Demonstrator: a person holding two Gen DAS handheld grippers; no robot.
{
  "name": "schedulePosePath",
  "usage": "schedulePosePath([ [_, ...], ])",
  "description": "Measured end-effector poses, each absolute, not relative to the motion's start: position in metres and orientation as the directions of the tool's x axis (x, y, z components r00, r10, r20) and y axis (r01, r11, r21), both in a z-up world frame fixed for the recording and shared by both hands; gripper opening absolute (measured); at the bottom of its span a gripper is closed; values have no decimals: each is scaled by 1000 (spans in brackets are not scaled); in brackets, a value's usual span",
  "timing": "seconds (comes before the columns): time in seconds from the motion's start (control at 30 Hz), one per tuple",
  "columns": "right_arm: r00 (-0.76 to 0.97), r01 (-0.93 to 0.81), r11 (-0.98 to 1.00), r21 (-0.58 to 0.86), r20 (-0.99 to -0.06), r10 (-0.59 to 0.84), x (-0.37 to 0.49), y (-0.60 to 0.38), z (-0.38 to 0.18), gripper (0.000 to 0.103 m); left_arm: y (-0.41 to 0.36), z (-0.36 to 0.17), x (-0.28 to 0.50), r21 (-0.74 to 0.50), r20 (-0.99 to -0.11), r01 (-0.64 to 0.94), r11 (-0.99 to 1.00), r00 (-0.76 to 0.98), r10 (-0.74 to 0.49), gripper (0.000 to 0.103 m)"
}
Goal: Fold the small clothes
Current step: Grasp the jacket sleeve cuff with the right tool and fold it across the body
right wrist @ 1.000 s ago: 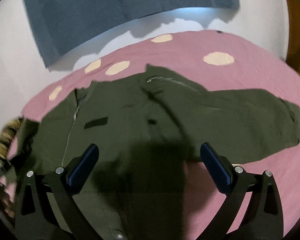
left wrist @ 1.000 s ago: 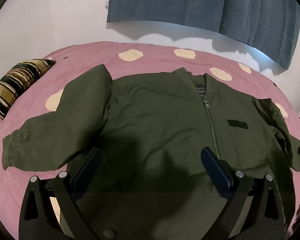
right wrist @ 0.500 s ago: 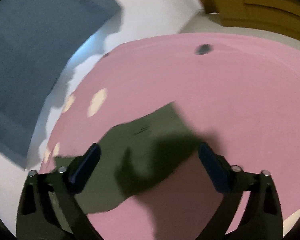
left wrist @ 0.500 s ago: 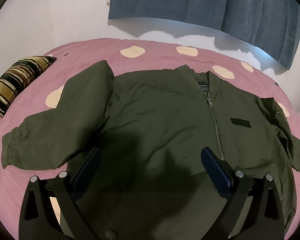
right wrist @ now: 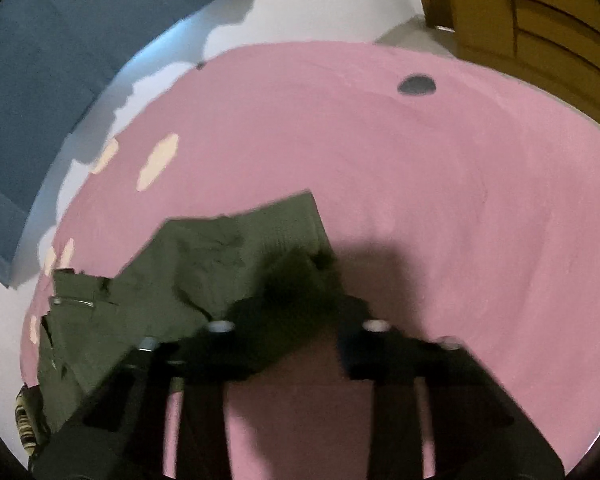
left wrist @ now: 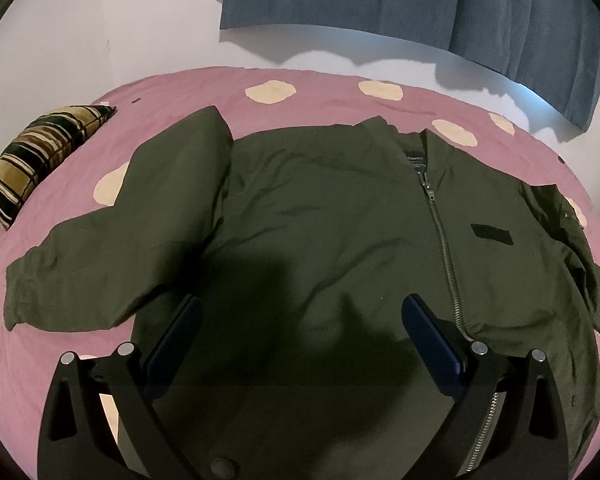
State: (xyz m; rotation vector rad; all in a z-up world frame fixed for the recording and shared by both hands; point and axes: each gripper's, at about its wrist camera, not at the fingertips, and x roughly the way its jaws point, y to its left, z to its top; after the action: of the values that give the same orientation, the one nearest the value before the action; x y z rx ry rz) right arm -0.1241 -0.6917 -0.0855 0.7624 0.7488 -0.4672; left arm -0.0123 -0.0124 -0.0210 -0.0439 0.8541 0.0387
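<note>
Lying flat on the pink bed sheet with cream dots (left wrist: 324, 92), the olive-green zip-up bomber jacket (left wrist: 324, 216) fills the middle, collar toward the far white wall. Blue curtain (left wrist: 420, 0) hangs beyond; striped brown cushion (left wrist: 39, 156) far left. Left tongs (left wrist: 300, 340) hover wide above the hem. Right tongs (right wrist: 300, 292) have just been closing, pinching the jacket's right sleeve cuff (right wrist: 295, 220); wooden drawers (right wrist: 540, 12) far right.
</note>
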Motion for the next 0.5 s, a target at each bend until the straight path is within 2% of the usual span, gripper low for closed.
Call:
schedulePosePath([
  [0.07, 684, 611, 635, 473, -719, -122, -134, -698, -75, 13, -12, -20, -13, -19, -751, -51, 999, 660, 19, 99],
  [0.2, 668, 664, 621, 416, -704, -243, -157, -716, -56, 12, -9, -20, -14, -30, -746, -54, 998, 666, 14, 99],
  [0.5, 601, 721, 576, 385, -761, -243, -156, -736, -98, 12, 0, -20, -13, -48, -747, -72, 996, 665, 12, 99],
])
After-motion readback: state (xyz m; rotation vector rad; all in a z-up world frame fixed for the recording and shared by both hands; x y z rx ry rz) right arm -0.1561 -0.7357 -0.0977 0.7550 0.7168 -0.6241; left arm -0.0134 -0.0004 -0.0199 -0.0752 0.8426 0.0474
